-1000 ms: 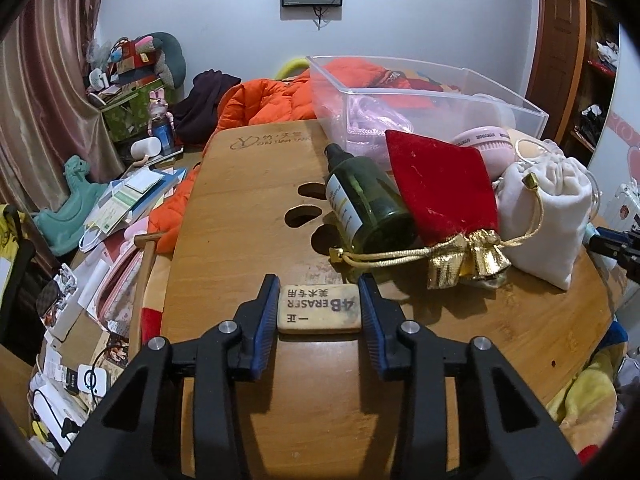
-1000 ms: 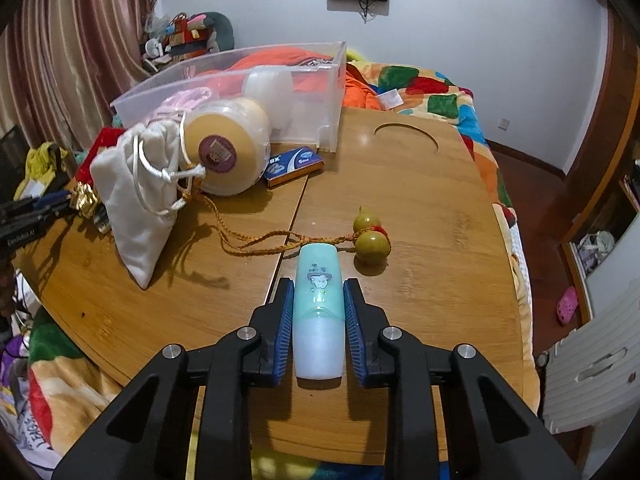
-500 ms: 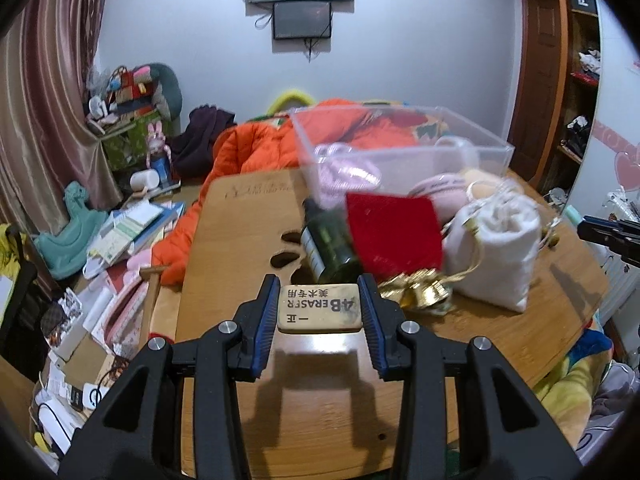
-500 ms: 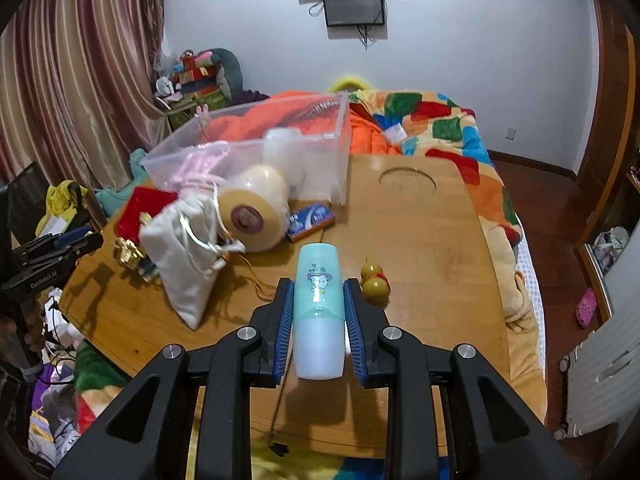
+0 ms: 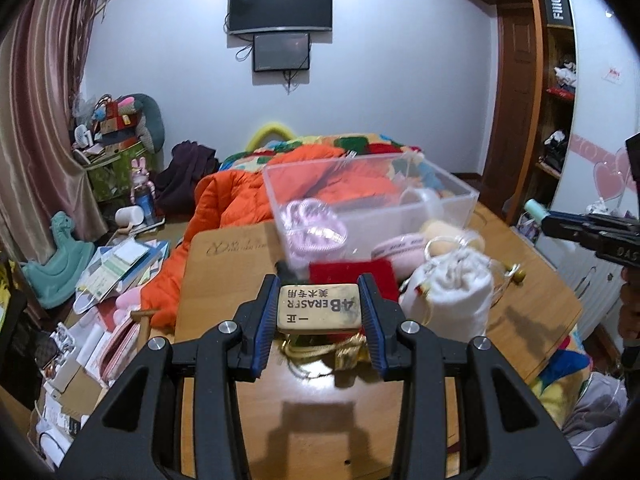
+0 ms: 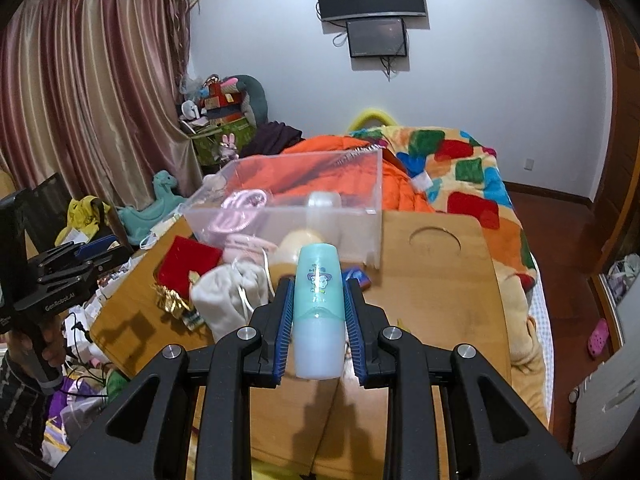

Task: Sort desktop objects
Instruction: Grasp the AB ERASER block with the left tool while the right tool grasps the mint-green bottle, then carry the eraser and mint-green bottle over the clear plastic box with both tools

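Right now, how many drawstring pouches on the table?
2. The white pouch lies at the table's middle, beside the red pouch, which sits partly behind the eraser. More may be hidden in the clutter.

Lighting: even indoor light from above, moderately bright. Shadows: dark gripper shadows on the wooden table [image 5: 224,264] near its front edge. Blur: motion smear over the clear bin [image 6: 280,216] and items beside it. Distortion: strong fisheye curvature, black vignette corners.
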The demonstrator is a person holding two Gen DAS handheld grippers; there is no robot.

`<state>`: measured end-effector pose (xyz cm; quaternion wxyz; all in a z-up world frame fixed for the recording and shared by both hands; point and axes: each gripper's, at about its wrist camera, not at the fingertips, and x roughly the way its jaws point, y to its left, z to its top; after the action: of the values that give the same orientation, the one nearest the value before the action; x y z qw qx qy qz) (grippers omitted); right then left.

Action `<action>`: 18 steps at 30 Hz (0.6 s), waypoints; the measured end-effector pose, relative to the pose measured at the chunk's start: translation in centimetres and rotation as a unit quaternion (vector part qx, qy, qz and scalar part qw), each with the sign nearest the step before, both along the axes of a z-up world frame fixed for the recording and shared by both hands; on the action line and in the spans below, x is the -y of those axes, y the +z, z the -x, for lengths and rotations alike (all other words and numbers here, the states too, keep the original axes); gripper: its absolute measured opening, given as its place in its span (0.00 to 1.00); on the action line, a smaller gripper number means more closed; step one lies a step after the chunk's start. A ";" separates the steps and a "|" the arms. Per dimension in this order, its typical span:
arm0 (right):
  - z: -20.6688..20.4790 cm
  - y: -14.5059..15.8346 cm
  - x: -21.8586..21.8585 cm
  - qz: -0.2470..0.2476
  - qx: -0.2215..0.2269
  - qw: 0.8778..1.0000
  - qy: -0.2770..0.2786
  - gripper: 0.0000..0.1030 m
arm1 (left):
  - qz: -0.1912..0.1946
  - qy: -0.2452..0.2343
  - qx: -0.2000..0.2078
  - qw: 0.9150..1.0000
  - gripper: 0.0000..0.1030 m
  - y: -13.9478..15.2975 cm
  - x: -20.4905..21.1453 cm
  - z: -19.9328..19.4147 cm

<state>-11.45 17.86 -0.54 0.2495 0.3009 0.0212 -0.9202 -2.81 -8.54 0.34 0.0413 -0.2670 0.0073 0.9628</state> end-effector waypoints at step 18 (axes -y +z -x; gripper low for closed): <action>5.1 3.4 2.8 0.006 -0.027 0.999 0.026 0.22 | -0.021 -0.037 -0.031 0.999 0.38 3.9 -0.6 5.2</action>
<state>-16.53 15.11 2.87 0.2748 0.2735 0.0307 -0.9213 -8.06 -7.98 4.27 0.0824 -0.2358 -0.0015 0.9683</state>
